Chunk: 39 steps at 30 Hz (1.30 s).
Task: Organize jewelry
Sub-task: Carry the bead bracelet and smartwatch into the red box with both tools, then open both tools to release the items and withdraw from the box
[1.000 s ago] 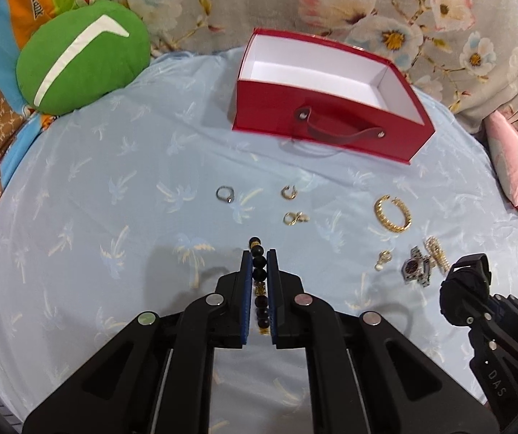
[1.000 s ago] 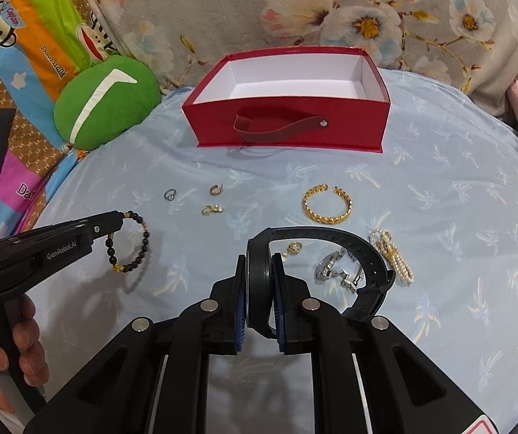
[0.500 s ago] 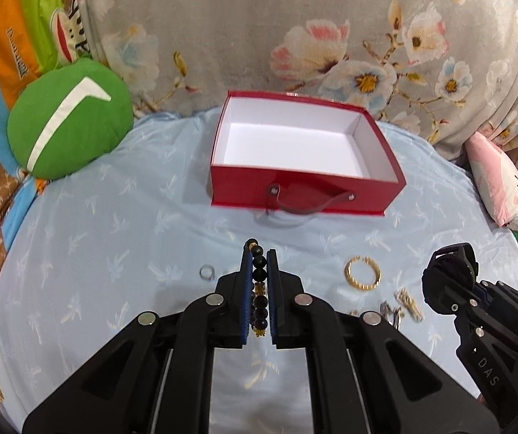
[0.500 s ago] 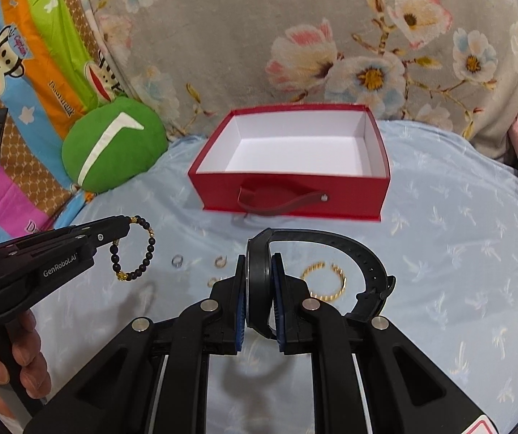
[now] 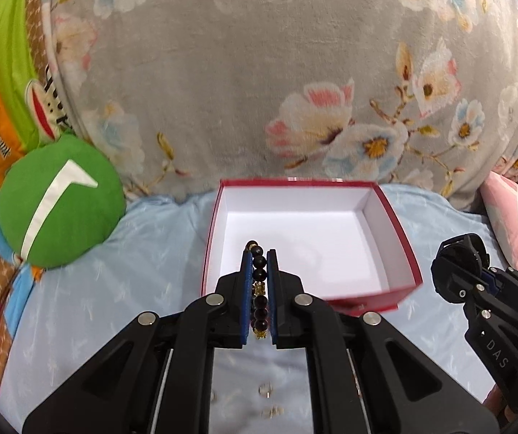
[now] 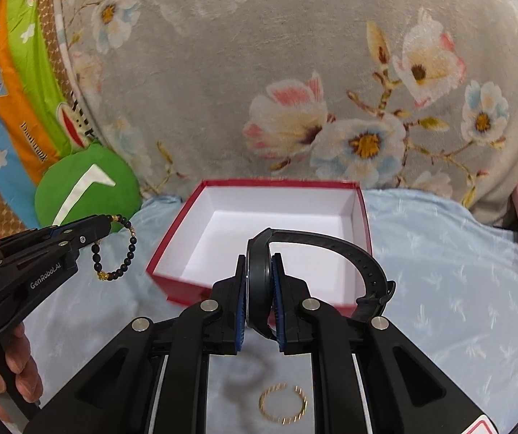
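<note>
Red cardboard box (image 5: 399, 249), rectangular, open-topped, smooth white inside, with nothing visible in it, resting on a pale blue sheet (image 5: 121, 282) printed with small white sprigs. Behind, a plush grey blanket (image 5: 259, 72) with pink and cream flowers; to the left, a round green cushion (image 5: 60, 200) with a white stripe; at the right edge, a pink pillow (image 5: 515, 220).

Left gripper (image 5: 259, 264) clenched on a bead bracelet (image 5: 259, 289): round glossy black beads with a few gold spacers, pinched between blue-lined fingers, the top beads poking past the fingertips. From the right wrist view, seen hanging as a loose loop (image 6: 116, 249) beside the box's left wall, clear of the sheet. Held tipped forward, fingertips over the box's near wall, pointing at the white floor.

Right gripper (image 6: 259, 264) clamped on a black watch (image 6: 259, 282), matte case squeezed edge-on between the pads, rubbery perforated strap arching up and right to a buckle. Held in front of the box's near wall, strap overlapping the opening in view; contact with the box not discernible.

On the sheet under the right gripper, a twisted gold open bangle (image 6: 283, 403). Under the left gripper, small gold pieces (image 5: 268, 390), blurred. Bare hand (image 6: 13, 372) wrapped around the left gripper's handle.
</note>
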Available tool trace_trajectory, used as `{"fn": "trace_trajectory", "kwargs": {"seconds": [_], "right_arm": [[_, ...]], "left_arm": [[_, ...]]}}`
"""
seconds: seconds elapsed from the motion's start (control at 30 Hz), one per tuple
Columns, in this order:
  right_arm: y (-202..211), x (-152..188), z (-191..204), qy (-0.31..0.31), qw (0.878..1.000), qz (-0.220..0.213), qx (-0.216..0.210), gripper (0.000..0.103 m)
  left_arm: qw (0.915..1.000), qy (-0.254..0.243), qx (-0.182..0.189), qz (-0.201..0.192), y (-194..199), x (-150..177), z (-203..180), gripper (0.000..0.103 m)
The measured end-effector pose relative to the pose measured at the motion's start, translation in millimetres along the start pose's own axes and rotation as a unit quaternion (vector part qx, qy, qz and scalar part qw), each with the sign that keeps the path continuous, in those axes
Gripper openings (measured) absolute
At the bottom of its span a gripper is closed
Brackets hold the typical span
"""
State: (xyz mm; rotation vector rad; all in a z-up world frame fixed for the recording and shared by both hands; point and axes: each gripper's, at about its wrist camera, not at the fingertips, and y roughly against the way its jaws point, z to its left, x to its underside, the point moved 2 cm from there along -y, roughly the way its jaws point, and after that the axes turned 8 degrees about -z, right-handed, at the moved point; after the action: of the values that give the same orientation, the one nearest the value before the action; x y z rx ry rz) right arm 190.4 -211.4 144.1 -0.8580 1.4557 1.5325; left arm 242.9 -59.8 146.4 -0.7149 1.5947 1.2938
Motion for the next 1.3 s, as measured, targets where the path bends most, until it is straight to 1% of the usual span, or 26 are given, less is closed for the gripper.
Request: {"fn": "trace_trajectory", "kwargs": {"seconds": [0.07,0.17,0.27,0.3,0.37,0.43,0.5,0.53,0.57,0.6,0.63,0.67,0.7,0.73,0.77,0.83,1.07,1.3], "right_arm": [[-18.4,-11.0,-4.4,0.0,1.0,0.0,0.001,0.012],[-48.3,-20.8,-11.1,0.001,1.0,0.004,0.004,0.012],[-79.5,-21.1,-17.3,-0.001,1.0,0.017,0.008,0.012],[-90.4,-20.0,-20.2,-0.005,1.0,0.024,0.008,0.012],[-108.8,-15.9,-24.5,-0.007,0.999,0.035,0.011,0.012],[-125.1,-11.4,-27.8,-0.007,0.999,0.044,0.016,0.014],[-138.8,-6.4,-31.8,-0.01,0.998,0.056,0.021,0.017],[-145.1,-2.9,-33.9,-0.015,0.997,0.066,0.022,0.023],[-149.1,0.2,-36.8,-0.021,0.997,0.071,0.022,0.026],[-150.1,3.6,-39.0,-0.026,0.997,0.071,0.023,0.033],[-149.3,6.2,-39.3,-0.025,0.997,0.066,0.028,0.042],[-146.8,6.8,-39.0,-0.019,0.998,0.057,0.036,0.047],[-143.5,6.5,-38.1,-0.013,0.998,0.047,0.044,0.058],[-139.1,5.8,-36.4,-0.005,0.998,0.035,0.052,0.064],[-136.8,4.5,-35.6,0.0,0.998,0.03,0.055,0.064],[-133.1,1.8,-33.3,0.008,0.998,0.026,0.057,0.064],[-107.0,-1.0,-31.2,0.001,0.998,0.013,0.054,0.064],[-67.7,2.8,-34.6,-0.023,0.998,0.007,0.054,0.065]], "left_arm": [[1.0,-0.003,-0.003,-0.005,-16.7,-10.2,-1.9,0.007],[1.0,0.002,0.002,-0.005,-48.5,-22.6,-4.3,0.007],[1.0,-0.001,-0.002,0.001,-74.3,-23.9,-6.3,0.007],[1.0,0.0,-0.002,0.008,-89.0,-23.5,-7.5,0.007],[0.9998,0.004,-0.001,0.019,-106.1,-20.0,-6.9,0.007],[0.9993,0.008,0.0,0.037,-129.2,-14.6,-8.2,0.007],[0.9989,0.011,-0.002,0.046,-144.7,-8.7,-9.0,0.008],[0.9987,0.013,-0.002,0.049,-152.9,-6.0,-9.7,0.01],[0.9984,0.013,-0.006,0.054,-160.3,-3.3,-10.2,0.018],[0.9982,0.014,-0.008,0.058,-164.9,-1.5,-10.0,0.024],[0.9981,0.015,-0.012,0.059,-168.9,0.0,-9.4,0.04],[0.9982,0.017,-0.015,0.056,-170.2,0.4,-8.7,0.056],[0.9984,0.021,-0.018,0.05,-170.1,1.1,-7.9,0.064],[0.9985,0.025,-0.021,0.045,-169.1,1.2,-7.2,0.076],[0.9986,0.028,-0.021,0.04,-167.6,1.0,-7.2,0.077],[0.9985,0.029,-0.018,0.043,-166.2,0.1,-8.2,0.078],[0.9988,0.028,-0.016,0.038,-148.2,-0.6,-9.4,0.078],[0.9991,0.025,-0.014,0.03,-113.6,-0.7,-13.2,0.078]]}}
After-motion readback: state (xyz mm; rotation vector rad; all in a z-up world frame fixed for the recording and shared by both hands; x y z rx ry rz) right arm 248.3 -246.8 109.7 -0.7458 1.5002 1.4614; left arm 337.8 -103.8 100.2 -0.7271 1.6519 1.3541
